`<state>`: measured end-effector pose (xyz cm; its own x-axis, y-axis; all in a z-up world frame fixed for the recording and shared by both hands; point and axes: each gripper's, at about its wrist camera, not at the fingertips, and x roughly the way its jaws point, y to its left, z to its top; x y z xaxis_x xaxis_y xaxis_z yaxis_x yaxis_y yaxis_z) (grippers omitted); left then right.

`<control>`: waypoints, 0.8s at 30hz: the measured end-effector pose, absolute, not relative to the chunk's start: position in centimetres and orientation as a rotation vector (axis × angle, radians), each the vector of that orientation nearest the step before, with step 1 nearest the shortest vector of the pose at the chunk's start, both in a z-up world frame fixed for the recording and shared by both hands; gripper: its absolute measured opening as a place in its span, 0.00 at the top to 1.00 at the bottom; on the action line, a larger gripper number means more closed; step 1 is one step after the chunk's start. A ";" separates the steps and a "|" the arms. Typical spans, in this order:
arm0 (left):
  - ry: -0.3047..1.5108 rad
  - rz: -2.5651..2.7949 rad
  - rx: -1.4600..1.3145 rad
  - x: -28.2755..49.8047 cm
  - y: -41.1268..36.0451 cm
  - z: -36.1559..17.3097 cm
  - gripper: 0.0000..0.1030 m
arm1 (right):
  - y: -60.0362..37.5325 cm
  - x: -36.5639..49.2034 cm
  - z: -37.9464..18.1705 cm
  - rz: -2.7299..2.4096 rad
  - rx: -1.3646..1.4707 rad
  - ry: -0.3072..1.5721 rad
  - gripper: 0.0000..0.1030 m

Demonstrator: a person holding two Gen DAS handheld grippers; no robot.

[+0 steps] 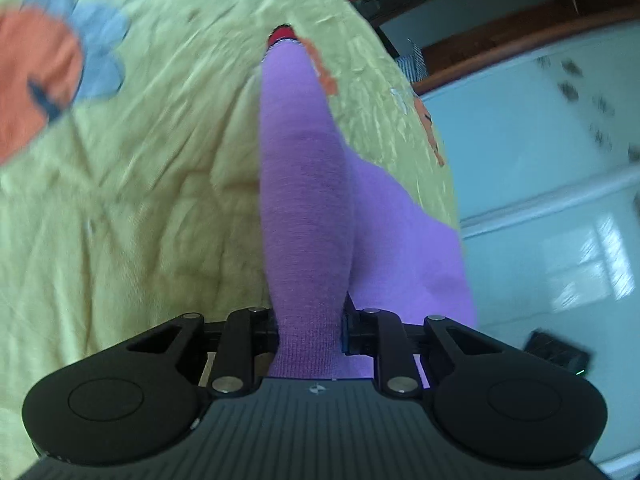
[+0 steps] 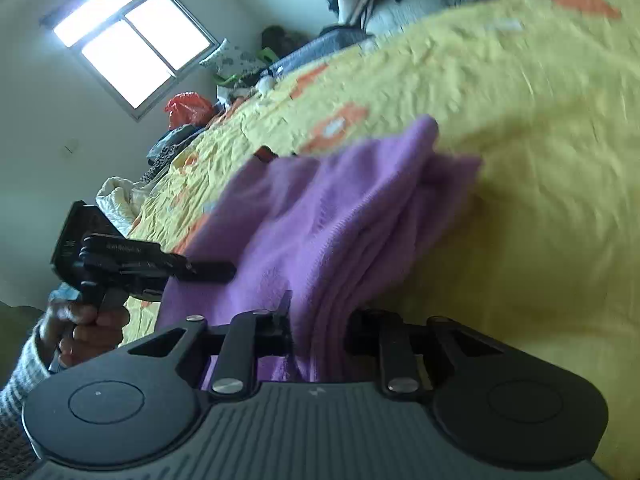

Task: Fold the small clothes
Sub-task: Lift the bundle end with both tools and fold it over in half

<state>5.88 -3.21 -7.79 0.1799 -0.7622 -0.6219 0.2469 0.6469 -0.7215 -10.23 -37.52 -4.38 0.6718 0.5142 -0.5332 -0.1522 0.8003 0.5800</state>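
A soft purple knitted garment (image 1: 308, 216) is seen lying on a crumpled yellow bedspread with orange and blue flower patches (image 1: 160, 160); a bunched fold of it is pinched between the nearly closed jaws of the left gripper (image 1: 310, 320). In the right wrist view, several stacked layers of the same garment's edge are clamped in the narrow gap of the right gripper (image 2: 320, 320); the left gripper is shown beside the cloth, carried by a hand (image 2: 86, 326) in a grey knitted sleeve (image 2: 18, 376).

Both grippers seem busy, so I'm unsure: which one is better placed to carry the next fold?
Probably the right gripper: it pinches several bunched layers of the purple garment; the left gripper clamps one narrow end.
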 end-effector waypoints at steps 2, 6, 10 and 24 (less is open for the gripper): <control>1.150 -0.753 -0.477 5.7 -3.2 -6.3 0.77 | -36.3 -10.0 -2.7 0.403 0.505 0.718 0.81; 1.073 -0.730 -0.440 6.3 -1.0 -2.6 0.77 | -33.6 -8.5 0.2 0.444 0.477 0.675 0.81; 1.045 -0.677 -0.452 7.9 2.8 0.2 0.77 | -30.9 -5.6 1.8 0.486 0.492 0.649 0.81; 1.114 -0.547 -0.661 4.9 14.6 -6.7 0.42 | -27.6 -4.7 -4.4 0.397 0.448 0.788 0.52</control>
